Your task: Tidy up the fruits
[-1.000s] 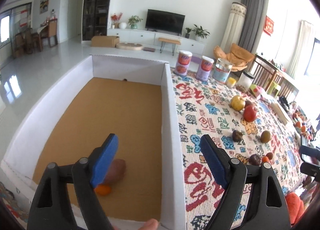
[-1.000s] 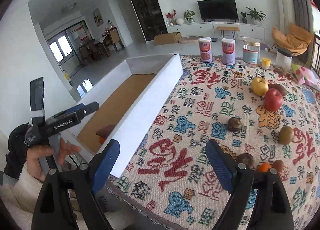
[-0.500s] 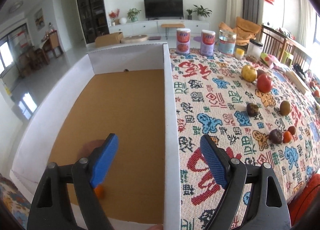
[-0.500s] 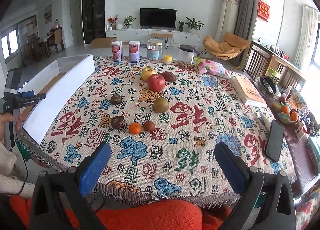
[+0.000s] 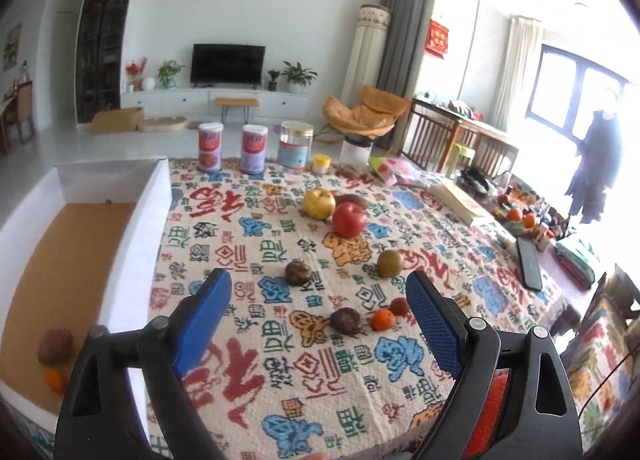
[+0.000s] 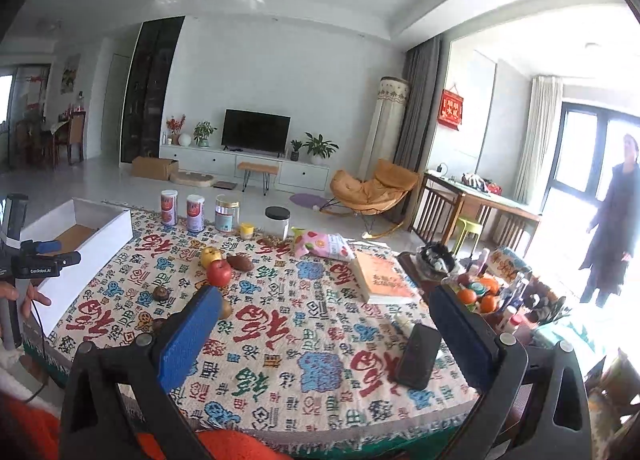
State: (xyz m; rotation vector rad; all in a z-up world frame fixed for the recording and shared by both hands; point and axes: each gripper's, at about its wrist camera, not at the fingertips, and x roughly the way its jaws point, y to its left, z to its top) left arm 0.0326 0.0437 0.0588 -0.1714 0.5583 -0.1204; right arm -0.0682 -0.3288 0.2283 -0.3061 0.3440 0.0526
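The fruits lie scattered on the patterned tablecloth (image 5: 280,372): nearest the person, a dark passion fruit (image 5: 346,320) with a small orange (image 5: 382,319) touching it and a reddish-brown fruit (image 5: 399,306) just behind; farther back a second passion fruit (image 5: 298,272), a kiwi (image 5: 390,263), then a red apple (image 5: 349,219), a yellow apple (image 5: 319,203) and a brown oblong fruit (image 5: 352,199) bunched together. That oblong one lies with its long axis running left to right across the table; the rest are round, with no clear direction. In the white box (image 5: 140,244) at the table's left edge, a brown fruit (image 5: 55,346) and an orange (image 5: 55,380) already rest on the cardboard floor.

The left gripper (image 5: 318,332) hovers over the near fruits, jaws spread wide and empty. The right gripper (image 6: 326,334) hangs above the middle of the table, equally wide apart, holding nothing.

The next pick looks to be the near passion fruit. It would be wise to come straight down over it, since the orange touches its side and a careless finger could send either rolling.
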